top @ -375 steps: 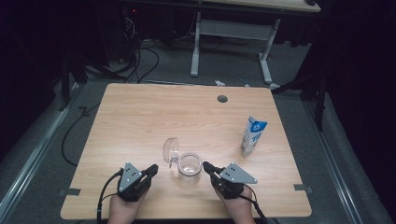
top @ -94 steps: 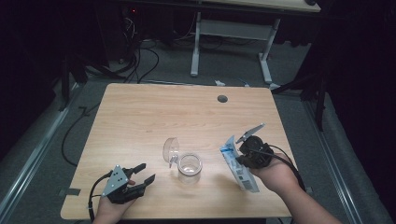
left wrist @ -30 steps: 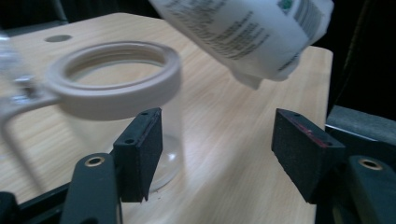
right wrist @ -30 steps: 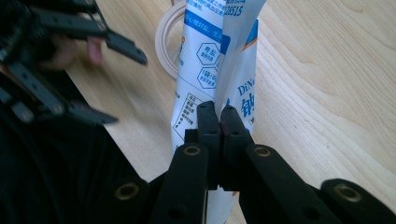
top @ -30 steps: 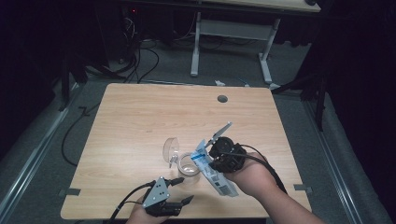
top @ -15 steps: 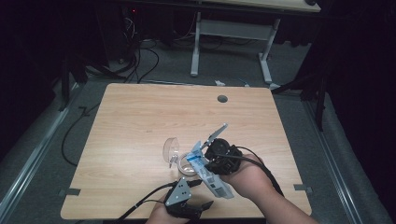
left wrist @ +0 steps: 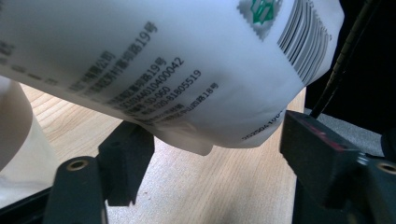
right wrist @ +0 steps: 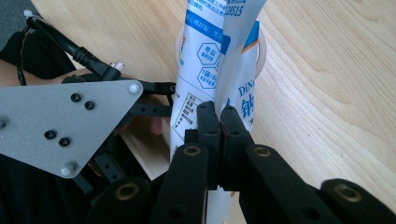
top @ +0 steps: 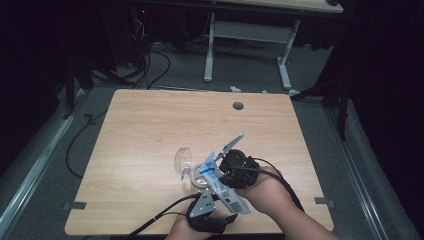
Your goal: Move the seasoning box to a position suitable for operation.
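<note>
My right gripper [top: 222, 175] is shut on a blue-and-white pouch [top: 220, 187] and holds it slanted, its upper end over a clear glass mug [top: 184, 159]. In the right gripper view the jaws [right wrist: 219, 116] pinch the pouch [right wrist: 205, 51] flat, with the mug's rim [right wrist: 261, 49] behind it. My left gripper [top: 226, 218] sits at the table's front edge, under the pouch's lower end. In the left gripper view its jaws [left wrist: 217, 140] stand apart and have just been closing. The pouch's printed white bottom [left wrist: 163, 60] hangs between them, and the pads are not pressing on it.
The wooden table [top: 150, 125] has a round cable hole [top: 238, 106] near its far edge. Behind it, cables [top: 150, 60] lie on the grey floor beside another table's white legs [top: 210, 50]. The left gripper's grey plate [right wrist: 60, 121] lies close beside the right gripper.
My left gripper has slid right along the front edge until it sits under the pouch's lower end. The right gripper has kept the pouch nearly still over the mug.
</note>
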Available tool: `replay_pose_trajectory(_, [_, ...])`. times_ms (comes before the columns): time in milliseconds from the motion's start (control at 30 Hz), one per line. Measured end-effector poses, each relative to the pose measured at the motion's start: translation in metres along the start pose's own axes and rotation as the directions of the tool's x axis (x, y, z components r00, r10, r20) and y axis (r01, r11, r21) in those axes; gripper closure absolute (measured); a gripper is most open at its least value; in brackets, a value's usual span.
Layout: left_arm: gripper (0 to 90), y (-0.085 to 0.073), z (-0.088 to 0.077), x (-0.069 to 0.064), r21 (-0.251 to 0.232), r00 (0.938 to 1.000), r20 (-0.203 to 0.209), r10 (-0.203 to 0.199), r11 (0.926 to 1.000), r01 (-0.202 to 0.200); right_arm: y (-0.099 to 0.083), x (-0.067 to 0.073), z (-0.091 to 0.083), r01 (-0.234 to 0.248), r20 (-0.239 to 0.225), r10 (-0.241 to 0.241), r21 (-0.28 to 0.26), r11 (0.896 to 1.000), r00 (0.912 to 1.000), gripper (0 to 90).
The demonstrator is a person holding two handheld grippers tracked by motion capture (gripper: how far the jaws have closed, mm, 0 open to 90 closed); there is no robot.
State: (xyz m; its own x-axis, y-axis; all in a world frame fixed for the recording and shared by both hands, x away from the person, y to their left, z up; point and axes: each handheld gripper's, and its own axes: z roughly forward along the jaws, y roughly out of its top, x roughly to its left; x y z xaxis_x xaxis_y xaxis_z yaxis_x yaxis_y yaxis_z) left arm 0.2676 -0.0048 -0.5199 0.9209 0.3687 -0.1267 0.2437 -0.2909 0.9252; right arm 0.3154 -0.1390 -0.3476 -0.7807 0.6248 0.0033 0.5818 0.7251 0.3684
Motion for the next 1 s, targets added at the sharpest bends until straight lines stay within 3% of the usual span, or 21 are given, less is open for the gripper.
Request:
replay_pose_trajectory(167, [30.9, 0.001, 0.000, -0.003, -0.003, 1.0000, 0.001, 0.006, 1.0000, -0.006, 0.000, 0.000, 0.000, 0.000, 0.000, 0.000, 0.000, 1.000, 1.0000, 89.7])
replay_pose_trajectory(367, [33.0, 0.002, -0.001, -0.010, -0.013, 0.9987, -0.014, 0.049, 0.9987, -0.049, 0.001, 0.000, -0.002, 0.010, 0.009, -0.010, 0.000, 1.000, 0.9999, 89.7])
replay_pose_trajectory(1000, [39.5, 0.002, -0.003, -0.013, -0.031, 0.9981, -0.033, 0.051, 0.9982, -0.052, 0.004, -0.002, -0.001, 0.017, 0.020, -0.017, -0.001, 1.000, 0.9997, 89.7])
